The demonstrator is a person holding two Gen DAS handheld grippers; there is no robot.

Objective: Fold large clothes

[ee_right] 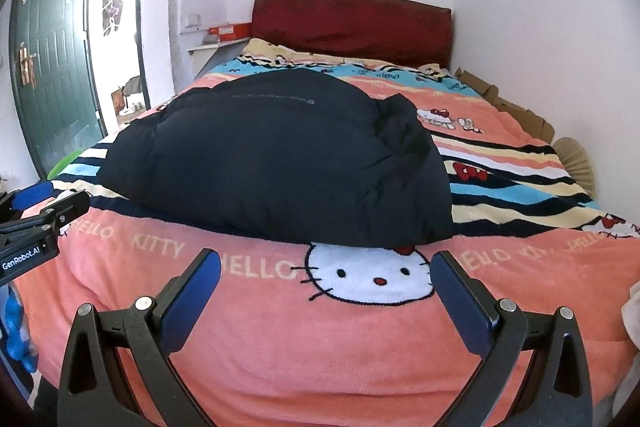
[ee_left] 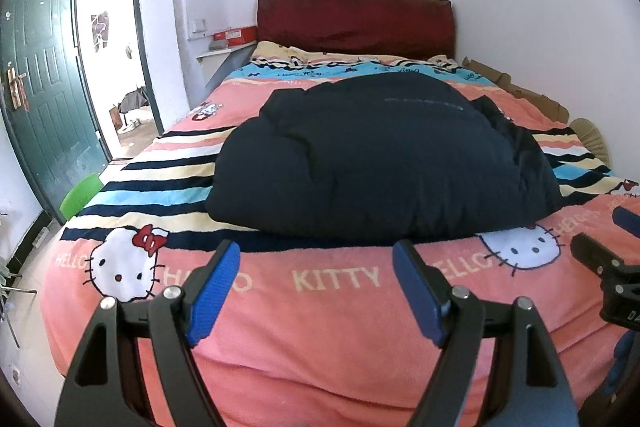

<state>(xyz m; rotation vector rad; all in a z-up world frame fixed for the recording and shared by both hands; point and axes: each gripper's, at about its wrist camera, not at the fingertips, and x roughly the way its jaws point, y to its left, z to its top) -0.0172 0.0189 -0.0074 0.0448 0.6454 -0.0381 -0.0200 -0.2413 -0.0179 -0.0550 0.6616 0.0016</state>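
A dark navy padded jacket [ee_left: 380,155] lies bunched in a thick mound on the pink Hello Kitty bedspread [ee_left: 320,327]; it also shows in the right wrist view [ee_right: 280,163]. My left gripper [ee_left: 316,255] is open and empty, held over the foot of the bed a short way before the jacket's near edge. My right gripper [ee_right: 326,263] is open and empty too, near the jacket's near right corner, over the bedspread [ee_right: 320,347]. Each gripper shows at the edge of the other's view: the right gripper [ee_left: 600,259] and the left gripper [ee_right: 44,211].
A dark red headboard [ee_left: 356,23] stands at the far end against a white wall. A green door [ee_left: 36,75] is open at the left. Cardboard [ee_left: 520,91] and a straw fan [ee_left: 592,139] lie along the bed's right side. A green stool [ee_left: 80,195] stands left of the bed.
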